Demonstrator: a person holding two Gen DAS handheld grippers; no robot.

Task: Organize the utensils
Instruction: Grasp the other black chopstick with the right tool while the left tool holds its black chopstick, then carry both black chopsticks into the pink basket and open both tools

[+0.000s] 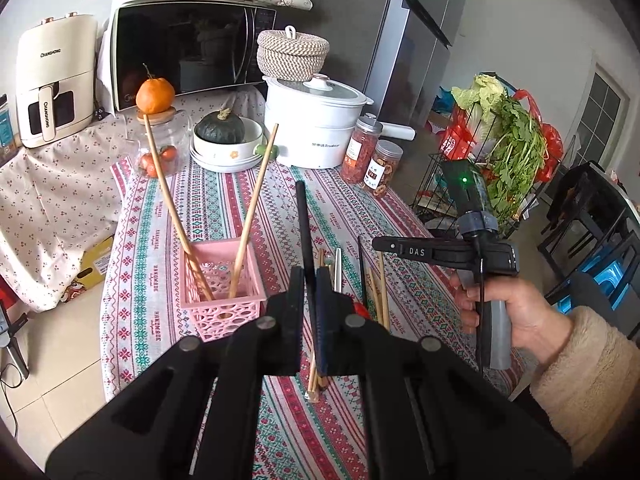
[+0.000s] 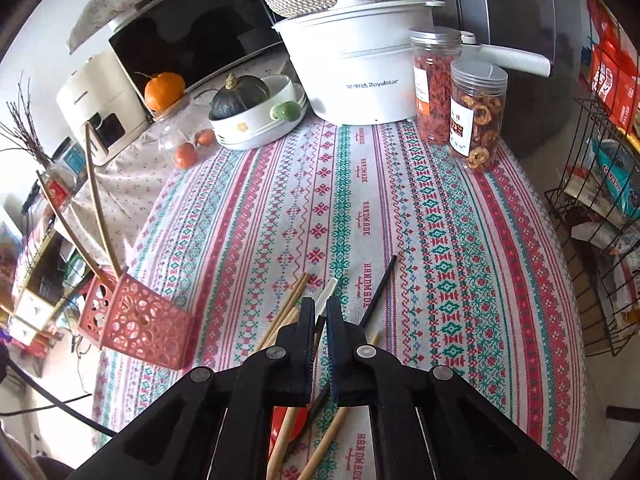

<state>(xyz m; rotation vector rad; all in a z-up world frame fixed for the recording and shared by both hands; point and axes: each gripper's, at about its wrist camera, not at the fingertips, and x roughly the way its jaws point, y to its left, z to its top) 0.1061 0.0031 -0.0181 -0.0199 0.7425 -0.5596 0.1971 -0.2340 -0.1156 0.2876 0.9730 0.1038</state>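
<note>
My left gripper (image 1: pixel 311 280) is shut on a black chopstick (image 1: pixel 302 216) that points up and away, just right of the pink basket (image 1: pixel 224 304). The basket holds two wooden chopsticks (image 1: pixel 256 196) leaning apart. My right gripper (image 2: pixel 319 312) is nearly closed around a white-tipped utensil (image 2: pixel 327 294) in the pile of wooden chopsticks (image 2: pixel 286 312) on the tablecloth; I cannot tell if it grips. A black chopstick (image 2: pixel 380 288) lies beside it. The basket shows in the right wrist view (image 2: pixel 136 328) at left. The right gripper also shows in the left wrist view (image 1: pixel 400 249), hovering over the pile (image 1: pixel 378 292).
A white Royalstar pot (image 1: pixel 316 120), two jars of dried food (image 1: pixel 374 160), a bowl with a green squash (image 1: pixel 224 136) and a glass jar with oranges (image 1: pixel 160 152) stand at the table's back. A wire rack with vegetables (image 1: pixel 500 152) stands right of the table.
</note>
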